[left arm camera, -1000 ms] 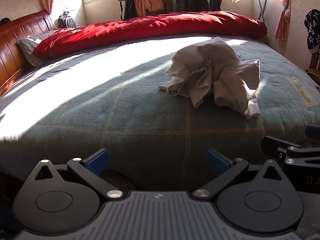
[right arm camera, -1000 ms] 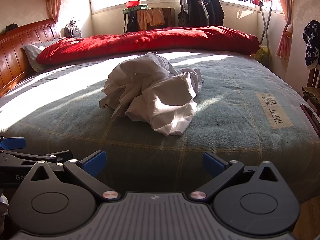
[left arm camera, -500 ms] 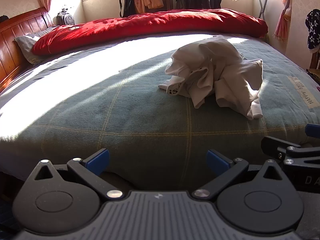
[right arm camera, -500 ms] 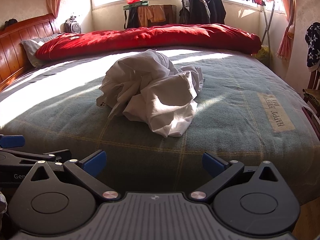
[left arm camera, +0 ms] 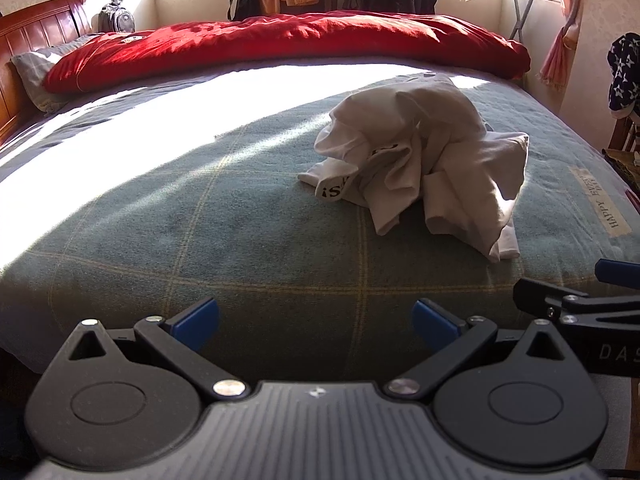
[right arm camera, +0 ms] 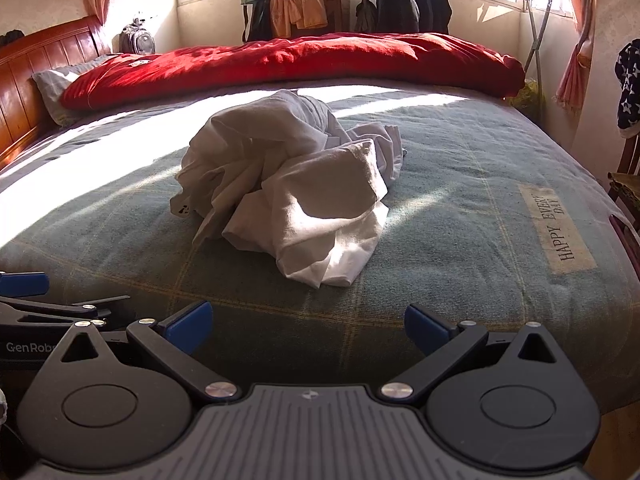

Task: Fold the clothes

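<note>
A crumpled white garment [left arm camera: 420, 164] [right arm camera: 296, 188] with a bit of black print lies in a heap on the grey-green checked blanket [left arm camera: 200, 220] [right arm camera: 460, 184] of a bed. My left gripper [left arm camera: 316, 320] is open over the bed's near edge, short of the garment and to its left, with nothing between its blue pads. My right gripper [right arm camera: 308, 322] is open too, just in front of the heap and empty. Each gripper shows at the edge of the other's view: the right gripper [left arm camera: 580, 300] and the left gripper [right arm camera: 44, 304].
A red duvet [left arm camera: 280, 48] lies rolled along the far side of the bed. A wooden headboard [right arm camera: 36, 76] and a grey pillow [right arm camera: 60, 84] are at the left. Dark coats hang on a rack [right arm camera: 404, 0] by the window; a star-patterned cloth [right arm camera: 628, 84] hangs at the right.
Both grippers have moved forward toward the bed, so the white garment looks larger and closer. Both stay open. The garment has not moved.
</note>
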Motion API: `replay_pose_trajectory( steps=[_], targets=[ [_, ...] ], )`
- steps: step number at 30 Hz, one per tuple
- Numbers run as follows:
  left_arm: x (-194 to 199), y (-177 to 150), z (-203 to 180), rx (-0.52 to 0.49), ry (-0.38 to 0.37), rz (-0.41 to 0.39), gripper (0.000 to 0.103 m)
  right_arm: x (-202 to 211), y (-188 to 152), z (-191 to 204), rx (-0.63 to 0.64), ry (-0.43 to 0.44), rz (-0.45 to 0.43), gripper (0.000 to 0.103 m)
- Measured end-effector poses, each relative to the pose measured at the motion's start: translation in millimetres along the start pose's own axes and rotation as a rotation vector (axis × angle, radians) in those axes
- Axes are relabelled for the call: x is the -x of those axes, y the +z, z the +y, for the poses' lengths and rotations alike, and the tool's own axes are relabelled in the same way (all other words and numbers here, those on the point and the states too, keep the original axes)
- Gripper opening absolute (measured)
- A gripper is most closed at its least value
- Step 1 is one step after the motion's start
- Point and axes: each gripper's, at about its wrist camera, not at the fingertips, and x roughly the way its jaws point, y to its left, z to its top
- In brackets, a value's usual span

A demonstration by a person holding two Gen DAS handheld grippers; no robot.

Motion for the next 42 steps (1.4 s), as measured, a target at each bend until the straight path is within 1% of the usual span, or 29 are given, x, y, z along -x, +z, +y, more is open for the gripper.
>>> replay_pose_trajectory(
  steps=[6,11,13,14,20,23,32,37,42],
  targets=[
    [-19.3,18.0,-2.9,-0.032,0.014,0.024,0.103,-18.1,18.2,-14.6,-0.056,0.006,0.018,0.103],
    [-33.3,30.6,7.4,0.018,-0.044,0.031,0.103,-33.3,36.2,-20.4,-0.067,0.02,0.029,0.103],
    [-38.0,33.8,12.9,0.038,-0.066,0.03,0.103,-38.4,44.5,-20.4,-0.058,0.024,0.024,0.103],
    [-40.1,35.4,14.5,0.041,-0.064,0.032,0.103,-40.4,48.0,-20.4,-0.053,0.024,0.021,0.103],
    [-52.0,43.5,22.1,0.049,-0.032,0.052,0.103,-51.7,70.0,-16.6,-0.007,0.017,-0.005,0.103],
    [-55.8,44.3,25.4,0.06,-0.037,0.061,0.103,-57.9,85.0,-13.5,0.02,0.018,-0.028,0.103],
    [-66.0,50.2,29.2,0.053,-0.009,0.084,0.103,-91.6,120.9,1.4,0.125,-0.035,-0.036,0.103],
    [-72.5,54.1,31.3,0.05,0.007,0.096,0.103,-105.2,133.2,11.4,0.171,-0.027,-0.044,0.103],
    [-87.0,60.7,33.8,0.052,0.002,0.112,0.103,-118.4,146.3,17.8,0.182,0.006,-0.049,0.103]
  ],
)
